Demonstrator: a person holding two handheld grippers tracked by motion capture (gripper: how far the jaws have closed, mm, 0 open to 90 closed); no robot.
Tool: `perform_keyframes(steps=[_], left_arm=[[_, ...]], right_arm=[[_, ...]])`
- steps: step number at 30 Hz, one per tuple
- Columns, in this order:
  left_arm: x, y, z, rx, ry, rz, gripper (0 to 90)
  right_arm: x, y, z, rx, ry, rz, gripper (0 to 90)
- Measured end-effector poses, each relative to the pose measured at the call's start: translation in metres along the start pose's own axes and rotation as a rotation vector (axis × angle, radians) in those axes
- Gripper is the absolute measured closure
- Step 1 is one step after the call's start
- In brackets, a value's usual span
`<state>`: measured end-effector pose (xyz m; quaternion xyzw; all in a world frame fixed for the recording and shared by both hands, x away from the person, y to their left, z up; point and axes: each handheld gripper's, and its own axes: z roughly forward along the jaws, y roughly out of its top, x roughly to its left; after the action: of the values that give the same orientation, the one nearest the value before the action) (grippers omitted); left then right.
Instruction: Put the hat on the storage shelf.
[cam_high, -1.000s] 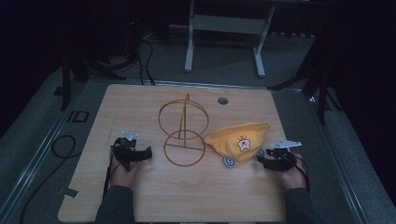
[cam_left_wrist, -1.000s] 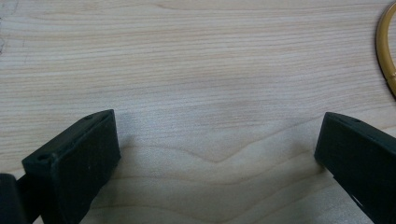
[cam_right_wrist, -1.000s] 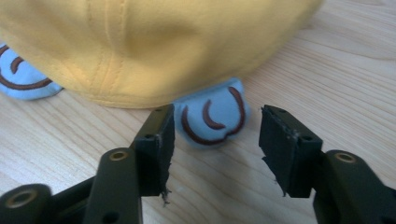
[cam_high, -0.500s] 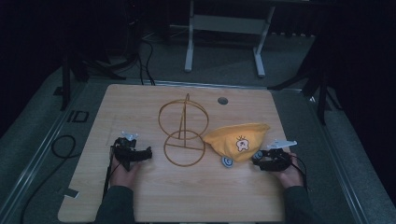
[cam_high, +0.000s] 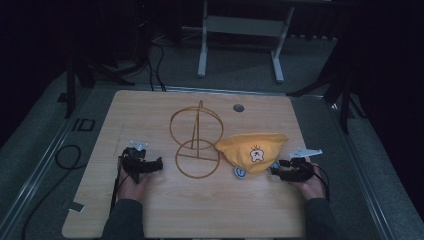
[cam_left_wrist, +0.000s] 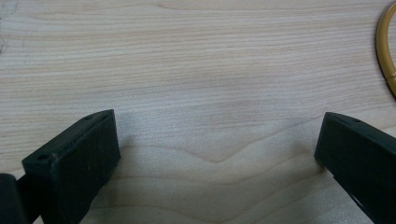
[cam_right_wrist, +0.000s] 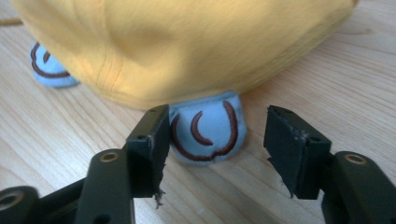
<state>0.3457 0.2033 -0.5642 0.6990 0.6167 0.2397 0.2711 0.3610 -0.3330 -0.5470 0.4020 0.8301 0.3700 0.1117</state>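
Left gripper (cam_high: 156, 164) rested low on the wooden surface (cam_high: 150, 115) at the left, held in the person's left hand (cam_high: 131, 182). Jaws stood wide apart with bare wood between them, nothing gripped. Just to its right stood a gold wire stand (cam_high: 196, 137): a flat ring base on the surface, an upright post, a larger ring held vertical. In the left gripper view a sliver of the base ring (cam_left_wrist: 386, 51) curved in at the right edge.

Right of the stand lay a yellow cloth hat (cam_high: 252, 150), slumped, its near edge touching or nearly touching the base ring; which could not be told. A small embroidered figure (cam_high: 256, 153) marked its front. Two pale blue ear flaps stuck out below the hem; one (cam_high: 240, 172) showed on the stand side.

Right gripper (cam_right_wrist: 212, 140) sat at the hat's right end, jaws open, the other blue flap (cam_right_wrist: 208, 133) between them, the left jaw touching or almost touching it. Not yet pinched.

Judgement on handling: light, soft, limp fabric; it would sag and fold once lifted, no risk of breakage, little slip against the jaw pads. The flap looked a ready pinch point, being flat and stitched. The hem just above would likely give a firmer hold.
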Motion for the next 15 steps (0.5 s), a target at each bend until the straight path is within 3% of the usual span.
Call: perform_keyframes(steps=[3,8,12,15], left_arm=[[0.0,0.0,0.0,0.001,0.0,0.0,0.0],[0.0,0.0,0.0,0.0,0.0,0.0,0.0],[0.0,0.0,0.0,0.0,0.0,0.0,0.0],[0.0,0.0,0.0,0.001,0.001,0.0,0.0]], right_arm=[[0.003,-0.001,0.003,0.027,0.015,-0.027,44.5],[0.007,-0.001,0.004,0.023,0.047,-0.035,48.8],[0.012,-0.002,0.004,0.017,0.067,-0.056,59.9],[0.018,-0.004,0.004,-0.009,0.096,-0.066,73.1]])
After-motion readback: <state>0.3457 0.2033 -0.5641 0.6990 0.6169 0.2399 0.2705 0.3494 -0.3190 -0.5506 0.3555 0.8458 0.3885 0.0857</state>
